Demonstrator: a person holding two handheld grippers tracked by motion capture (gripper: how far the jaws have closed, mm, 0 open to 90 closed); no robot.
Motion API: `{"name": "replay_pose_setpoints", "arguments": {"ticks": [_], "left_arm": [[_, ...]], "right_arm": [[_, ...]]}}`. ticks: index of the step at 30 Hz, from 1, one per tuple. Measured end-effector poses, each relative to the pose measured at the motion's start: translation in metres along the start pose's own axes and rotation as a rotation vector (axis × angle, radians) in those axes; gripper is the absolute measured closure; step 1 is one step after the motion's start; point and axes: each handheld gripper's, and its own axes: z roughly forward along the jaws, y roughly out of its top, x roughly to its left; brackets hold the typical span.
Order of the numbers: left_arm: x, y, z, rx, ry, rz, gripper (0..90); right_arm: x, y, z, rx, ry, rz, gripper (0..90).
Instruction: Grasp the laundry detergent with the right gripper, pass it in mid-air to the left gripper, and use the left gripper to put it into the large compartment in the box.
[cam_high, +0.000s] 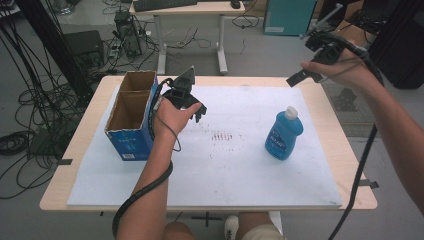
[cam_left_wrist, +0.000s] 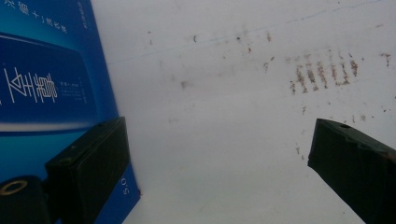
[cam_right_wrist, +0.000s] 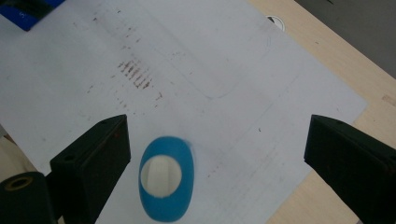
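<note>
A blue bottle (cam_high: 283, 134) with a white cap stands upright on the right half of the white sheet (cam_high: 225, 170). An open-topped blue cardboard box (cam_high: 129, 116) sits at the sheet's left edge. My left gripper (cam_high: 199, 111) hovers low just right of the box, open with nothing between its jaws. In the left gripper view the left gripper (cam_left_wrist: 219, 135) has the box wall (cam_left_wrist: 46, 79) beside its left jaw. My right gripper (cam_high: 312, 62) is raised above the table's far right corner, open. The right gripper (cam_right_wrist: 217, 135) looks straight down on the bottle (cam_right_wrist: 166, 184), well above it.
Brown smudge marks (cam_high: 222, 136) lie mid-sheet. The wooden table (cam_high: 350, 150) shows around the sheet. Behind stand a second desk (cam_high: 190, 10), a teal box (cam_high: 290, 17), and cables on the floor (cam_high: 30, 100). A cable hole (cam_right_wrist: 275, 21) is near the table's corner.
</note>
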Motion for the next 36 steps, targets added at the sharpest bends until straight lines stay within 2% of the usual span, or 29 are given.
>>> {"name": "replay_pose_setpoints", "arguments": {"ticks": [6,8,14,17,26,36], "left_arm": [[-0.004,-0.004,-0.003,-0.01,0.0,0.014,5.7],[-0.005,-0.005,-0.002,-0.01,-0.001,0.018,5.7],[-0.007,-0.008,-0.001,-0.009,-0.003,0.023,5.7],[-0.007,-0.009,0.0,-0.008,-0.002,0.026,5.7],[-0.011,-0.009,0.0,-0.014,-0.001,0.04,5.7],[-0.015,-0.008,0.004,-0.021,0.0,0.052,5.7]], "right_arm": [[0.006,-0.047,-0.003,-0.043,0.019,0.016,6.2],[0.011,-0.061,-0.003,-0.049,0.018,0.051,5.8],[0.016,-0.098,0.001,-0.09,0.026,0.035,5.5],[0.019,-0.115,0.008,-0.121,0.021,0.049,4.5],[0.029,-0.153,0.039,-0.183,0.017,0.053,3.4],[0.041,-0.178,0.077,-0.271,-0.001,0.062,2.9]]}}
